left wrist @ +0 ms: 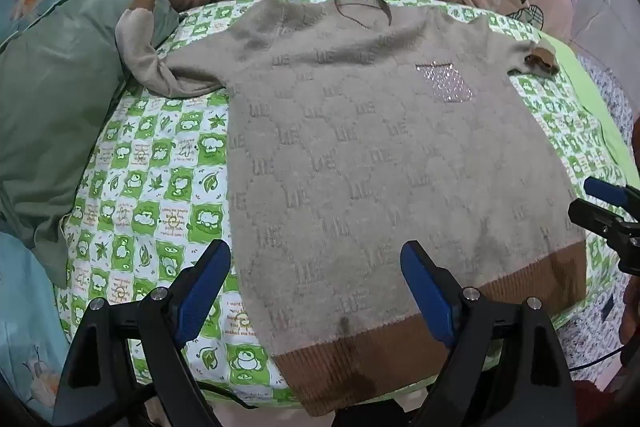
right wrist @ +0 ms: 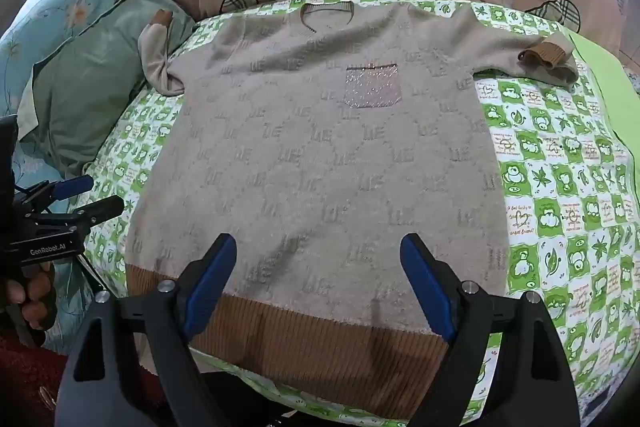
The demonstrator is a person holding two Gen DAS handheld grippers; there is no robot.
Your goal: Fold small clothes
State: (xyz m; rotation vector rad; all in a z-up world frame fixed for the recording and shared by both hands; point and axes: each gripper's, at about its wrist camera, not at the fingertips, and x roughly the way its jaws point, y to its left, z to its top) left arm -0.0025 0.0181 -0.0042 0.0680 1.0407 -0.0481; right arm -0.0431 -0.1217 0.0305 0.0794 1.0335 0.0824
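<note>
On the bed [right wrist: 560,187] the sweater [right wrist: 320,155] lies flat, front up, sleeves out, with no fold made yet, while the left gripper [left wrist: 316,287] and right gripper [right wrist: 318,283] hover at its hem, fingers apart, holding nothing.

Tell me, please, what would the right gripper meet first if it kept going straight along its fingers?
Most likely the beige sweater lying flat on the green checked sheet. The right gripper, open, points over the brown ribbed hem toward the body panel; its height above the fabric is unclear.
</note>
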